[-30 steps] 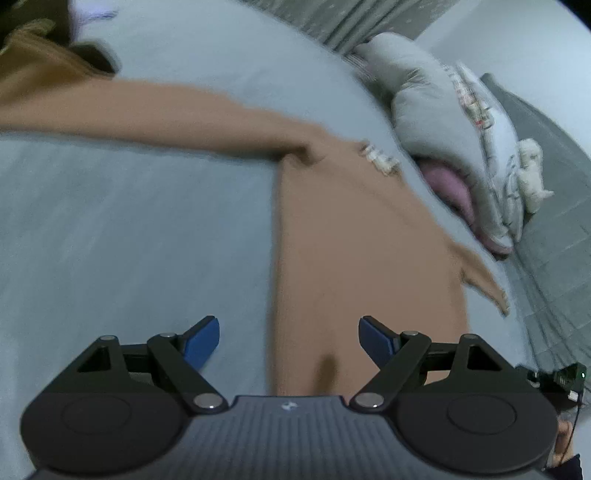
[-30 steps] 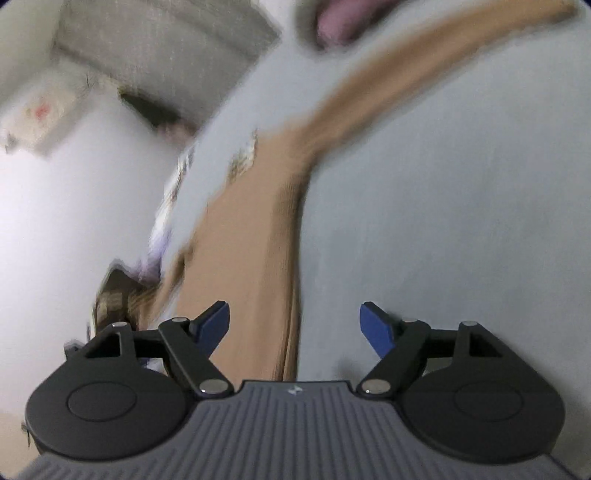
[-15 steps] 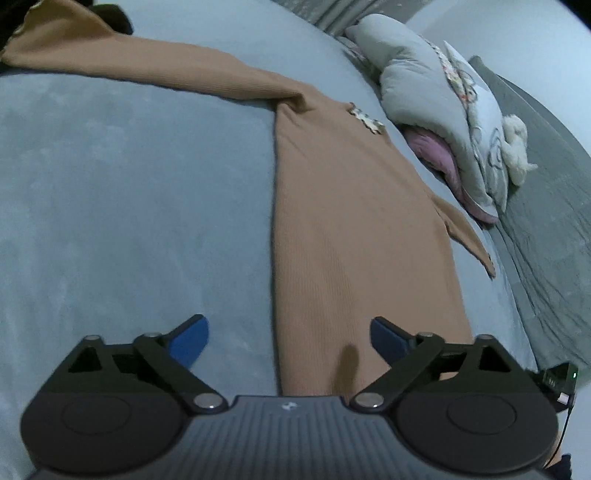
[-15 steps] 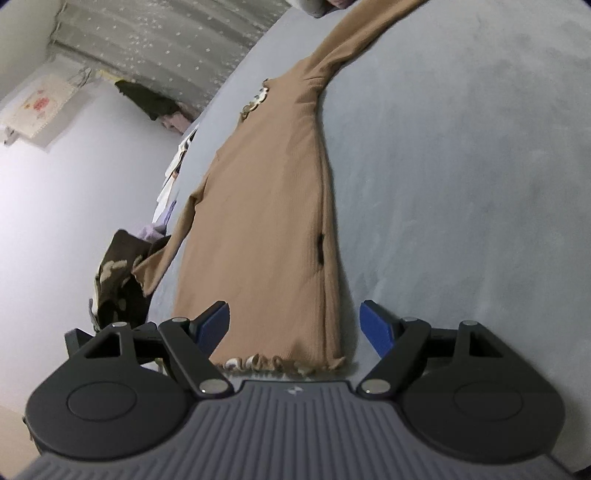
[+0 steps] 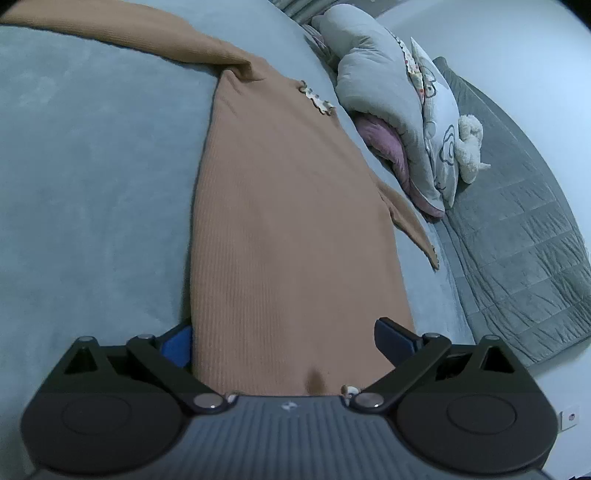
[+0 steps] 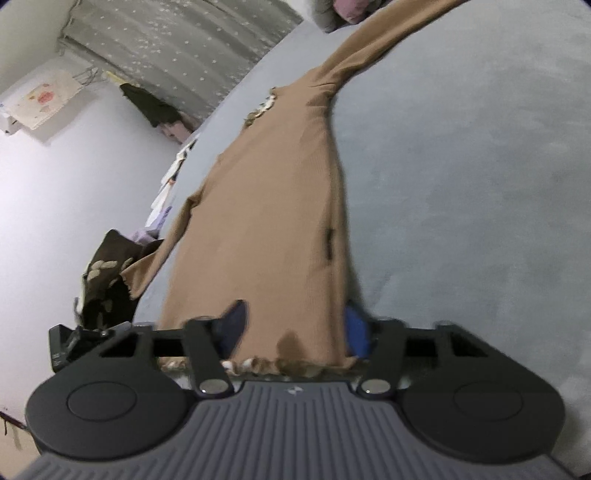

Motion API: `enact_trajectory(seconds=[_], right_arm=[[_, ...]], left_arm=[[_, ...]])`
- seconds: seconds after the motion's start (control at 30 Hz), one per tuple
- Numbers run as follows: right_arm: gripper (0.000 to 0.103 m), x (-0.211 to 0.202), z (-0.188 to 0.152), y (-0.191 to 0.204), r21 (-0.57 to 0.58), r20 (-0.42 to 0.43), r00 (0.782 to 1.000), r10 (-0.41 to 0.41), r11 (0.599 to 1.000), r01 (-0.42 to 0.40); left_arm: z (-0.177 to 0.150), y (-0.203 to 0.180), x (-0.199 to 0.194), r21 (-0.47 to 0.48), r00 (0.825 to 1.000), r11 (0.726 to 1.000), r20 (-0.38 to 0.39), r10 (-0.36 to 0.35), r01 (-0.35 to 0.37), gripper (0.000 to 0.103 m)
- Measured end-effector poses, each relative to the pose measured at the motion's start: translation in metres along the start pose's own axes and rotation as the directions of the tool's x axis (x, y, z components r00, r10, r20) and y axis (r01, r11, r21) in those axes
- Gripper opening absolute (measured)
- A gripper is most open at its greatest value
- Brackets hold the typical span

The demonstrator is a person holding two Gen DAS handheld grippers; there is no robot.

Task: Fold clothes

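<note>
Grey-blue bedspread (image 5: 92,177), pillows (image 5: 388,92) piled at the far side. The brown knit top (image 5: 280,221) lies full length, sleeves out, no fold visible. Left gripper (image 5: 284,339) jaws spread wide across the hem; right gripper (image 6: 291,325) jaws, blurred, seem narrower around a corner. All folding remains.

Tan ribbed dress (image 5: 295,221); blue-grey bedspread (image 5: 92,184); blue fingers (image 5: 391,338).

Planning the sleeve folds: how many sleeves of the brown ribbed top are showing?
2: one sleeve stretches across the blue-grey bed from the brown ribbed top; the other sleeve lies toward the pillows.
</note>
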State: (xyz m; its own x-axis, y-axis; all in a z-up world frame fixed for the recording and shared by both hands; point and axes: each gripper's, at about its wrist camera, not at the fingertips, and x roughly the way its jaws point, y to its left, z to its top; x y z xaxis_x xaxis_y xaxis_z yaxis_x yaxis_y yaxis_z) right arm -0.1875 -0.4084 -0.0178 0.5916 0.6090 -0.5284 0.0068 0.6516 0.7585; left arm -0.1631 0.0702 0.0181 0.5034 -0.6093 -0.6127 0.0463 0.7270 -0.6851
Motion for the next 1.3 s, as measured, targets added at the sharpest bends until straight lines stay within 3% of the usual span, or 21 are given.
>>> enact_trajectory(seconds=[0.03, 0.07, 0.13, 0.33, 0.5, 0.73, 0.9, 0.97, 1.1, 1.17, 1.3], right_arm=[[0.019, -0.001, 0.0, -0.001, -0.008, 0.005, 1.0, -0.012, 1.0, 0.012], [0.017, -0.002, 0.0, 0.0, -0.021, 0.011, 1.0, -0.021, 1.0, 0.021], [0.012, -0.003, -0.001, 0.003, -0.052, 0.025, 0.999, -0.034, 0.998, 0.035], [0.008, -0.015, -0.005, 0.018, -0.128, 0.084, 0.996, -0.035, 0.991, 0.045], [0.008, -0.045, -0.001, 0.026, -0.136, 0.188, 0.982, 0.007, 0.991, 0.018], [0.007, -0.074, 0.002, 0.029, -0.117, 0.274, 0.96, 0.054, 0.993, -0.023], [0.004, -0.081, 0.009, 0.018, -0.079, 0.279, 0.96, -0.004, 0.996, 0.027], [0.011, -0.082, 0.015, 0.012, -0.047, 0.277, 0.96, -0.036, 0.998, 0.051], [0.049, -0.093, 0.057, -0.022, 0.158, 0.346, 0.935, -0.08, 0.987, 0.026], [0.053, -0.097, 0.087, -0.039, 0.235, 0.385, 0.915, -0.118, 0.972, 0.027], [0.056, -0.092, 0.147, -0.07, 0.353, 0.433, 0.878, -0.205, 0.934, 0.044]], left_arm=[[0.0, 0.0, 0.0, 0.001, 1.0, 1.0, 0.002, 0.016, -0.016, 0.029], [0.0, 0.001, -0.001, 0.002, 0.999, 0.999, 0.004, 0.033, -0.033, 0.015], [0.0, 0.002, -0.002, 0.004, 0.998, 0.998, 0.009, 0.065, -0.065, 0.008], [-0.002, -0.011, -0.013, 0.031, 0.996, 0.997, 0.043, 0.076, -0.077, 0.007], [0.0, -0.013, -0.029, 0.015, 0.998, 1.0, 0.054, 0.013, -0.013, 0.006], [-0.015, -0.025, -0.025, 0.06, 0.999, 0.997, -0.015, 0.04, -0.039, 0.006], [-0.013, -0.011, -0.027, 0.008, 0.997, 0.998, -0.05, 0.055, -0.055, 0.01], [-0.007, -0.003, -0.035, -0.019, 0.998, 0.998, -0.023, 0.06, -0.06, 0.011], [0.02, 0.011, -0.057, -0.081, 0.988, 0.991, 0.101, 0.117, -0.109, 0.025], [0.043, 0.018, -0.061, -0.116, 0.975, 0.983, 0.159, 0.158, -0.14, 0.025], [0.089, 0.033, -0.055, -0.209, 0.928, 0.958, 0.274, 0.253, -0.199, 0.025]])
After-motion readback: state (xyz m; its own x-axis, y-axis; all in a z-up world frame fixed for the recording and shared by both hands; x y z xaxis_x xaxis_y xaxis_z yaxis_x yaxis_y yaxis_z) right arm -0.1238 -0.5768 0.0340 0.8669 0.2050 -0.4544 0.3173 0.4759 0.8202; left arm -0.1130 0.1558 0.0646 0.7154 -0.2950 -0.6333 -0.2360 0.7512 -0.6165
